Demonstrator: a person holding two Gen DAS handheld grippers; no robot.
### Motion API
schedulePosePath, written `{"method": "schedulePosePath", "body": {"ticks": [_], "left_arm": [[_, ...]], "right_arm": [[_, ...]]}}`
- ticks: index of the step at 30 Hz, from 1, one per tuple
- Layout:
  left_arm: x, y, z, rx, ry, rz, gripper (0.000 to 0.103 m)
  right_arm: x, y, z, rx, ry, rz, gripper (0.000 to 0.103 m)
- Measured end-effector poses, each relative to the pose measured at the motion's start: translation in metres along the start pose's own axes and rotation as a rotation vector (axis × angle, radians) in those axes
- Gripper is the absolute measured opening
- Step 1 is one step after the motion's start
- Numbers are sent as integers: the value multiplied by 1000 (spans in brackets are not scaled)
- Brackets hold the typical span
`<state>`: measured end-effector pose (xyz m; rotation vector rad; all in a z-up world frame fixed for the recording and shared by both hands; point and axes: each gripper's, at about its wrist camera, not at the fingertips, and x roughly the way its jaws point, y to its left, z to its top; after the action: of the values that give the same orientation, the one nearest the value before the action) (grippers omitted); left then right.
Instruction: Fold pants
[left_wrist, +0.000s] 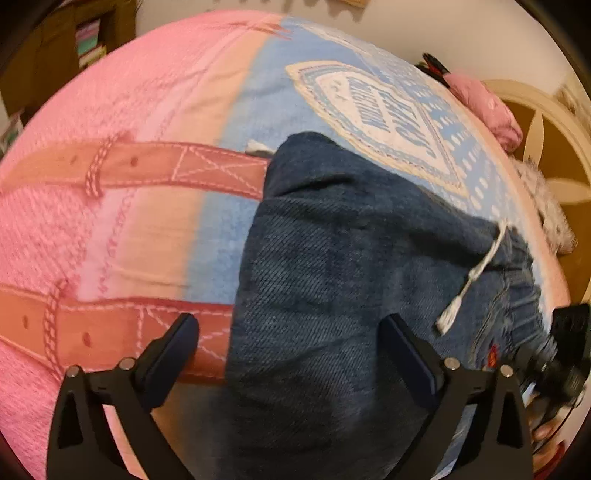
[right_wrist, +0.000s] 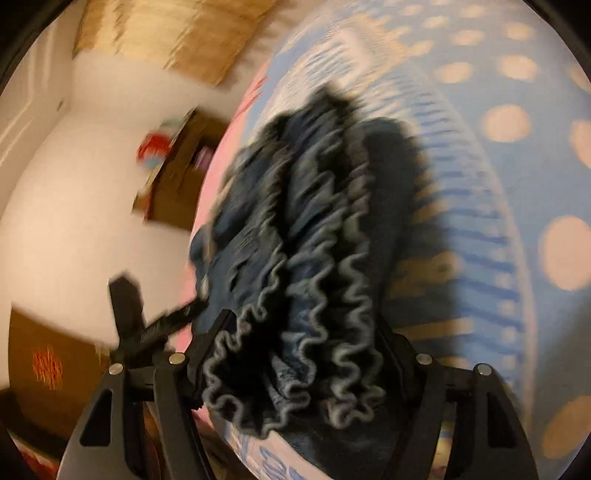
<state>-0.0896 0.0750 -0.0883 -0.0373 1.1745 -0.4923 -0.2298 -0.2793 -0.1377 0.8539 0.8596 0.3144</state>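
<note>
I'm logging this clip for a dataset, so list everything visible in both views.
pants: one pair, dark blue denim, on the blanket; gathered waistband
drawstring: one, white, on the pants
blanket: one, pink and light blue, belt print, covering the bed
pink cloth: one, far edge of bed
bookshelf: one, brown, top left
cardboard box: one, brown, floor
left claw: black, open over the pants
right claw: black, waistband between its fingers, grip unclear

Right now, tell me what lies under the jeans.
The jeans lie on a pink and blue blanket, covering the end of its printed belt stripe. Whatever the print shows beneath the denim is hidden.
</note>
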Motion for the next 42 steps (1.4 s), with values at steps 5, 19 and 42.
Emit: {"method": "schedulePosePath", "body": {"ticks": [5, 19, 42], "left_arm": [[4, -25, -11, 91, -5, 8, 102], [5, -43, -16, 151, -39, 64, 80], [-35, -33, -9, 71, -193, 12, 22]], "right_arm": [[0, -19, 6, 103, -35, 26, 63], [21, 16, -4, -30, -35, -90, 52], [11, 92, -17, -194, -132, -139, 36]]}}
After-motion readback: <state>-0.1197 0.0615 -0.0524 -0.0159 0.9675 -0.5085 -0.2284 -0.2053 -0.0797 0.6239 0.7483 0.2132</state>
